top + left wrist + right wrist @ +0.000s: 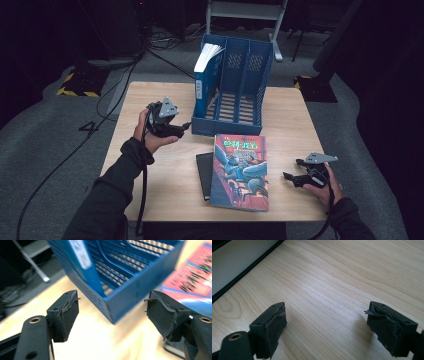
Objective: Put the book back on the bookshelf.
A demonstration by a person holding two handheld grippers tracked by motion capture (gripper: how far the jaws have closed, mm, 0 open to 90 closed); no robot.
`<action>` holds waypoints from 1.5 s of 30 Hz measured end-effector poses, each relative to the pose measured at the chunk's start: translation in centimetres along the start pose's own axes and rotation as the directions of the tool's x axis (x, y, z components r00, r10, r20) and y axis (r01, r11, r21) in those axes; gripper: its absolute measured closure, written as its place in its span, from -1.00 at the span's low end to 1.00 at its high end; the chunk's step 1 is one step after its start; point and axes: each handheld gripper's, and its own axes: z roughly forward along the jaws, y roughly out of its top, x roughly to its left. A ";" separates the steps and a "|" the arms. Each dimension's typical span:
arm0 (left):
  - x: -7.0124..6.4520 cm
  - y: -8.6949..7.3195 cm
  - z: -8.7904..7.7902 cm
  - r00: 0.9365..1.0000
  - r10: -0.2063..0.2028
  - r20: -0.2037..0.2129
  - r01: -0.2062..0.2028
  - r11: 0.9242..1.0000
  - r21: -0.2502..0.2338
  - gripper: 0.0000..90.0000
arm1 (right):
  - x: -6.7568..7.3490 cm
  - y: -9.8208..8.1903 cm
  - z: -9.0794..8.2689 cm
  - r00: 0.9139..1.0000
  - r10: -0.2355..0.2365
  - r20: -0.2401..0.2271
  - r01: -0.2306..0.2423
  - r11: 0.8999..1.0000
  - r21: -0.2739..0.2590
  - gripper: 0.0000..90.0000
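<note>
Blue rack (250,90) at twelve o'clock holds one labelled book (206,82), writing unreadable. Left gripper (184,126) level at its corner, jaws wide, empty. Right gripper (289,176) at four o'clock, wide, empty.

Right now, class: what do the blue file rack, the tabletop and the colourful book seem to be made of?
Blue file rack: likely moulded plastic, matt, with slotted walls. Tabletop: pale wood or wood-look laminate, grain lines visible. Colourful book: paper with a printed, slightly glossy cover.
</note>
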 end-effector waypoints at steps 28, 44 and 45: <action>-6.5 -9.8 0.7 0.966 0.063 0.249 -0.107 0.980 0.168 -0.46 | 2.3 1.4 -1.6 0.996 -0.061 -0.070 0.060 0.998 -0.014 -0.46; -8.9 -11.6 1.4 0.947 0.031 0.320 -0.103 0.972 0.212 -0.47 | 6.2 3.8 -4.3 0.965 -0.108 -0.241 0.097 0.994 -0.055 -0.43; -8.9 -11.7 1.4 0.946 0.026 0.322 -0.097 0.973 0.207 -0.48 | 6.4 4.1 -4.5 0.962 -0.101 -0.255 0.090 0.994 -0.057 -0.42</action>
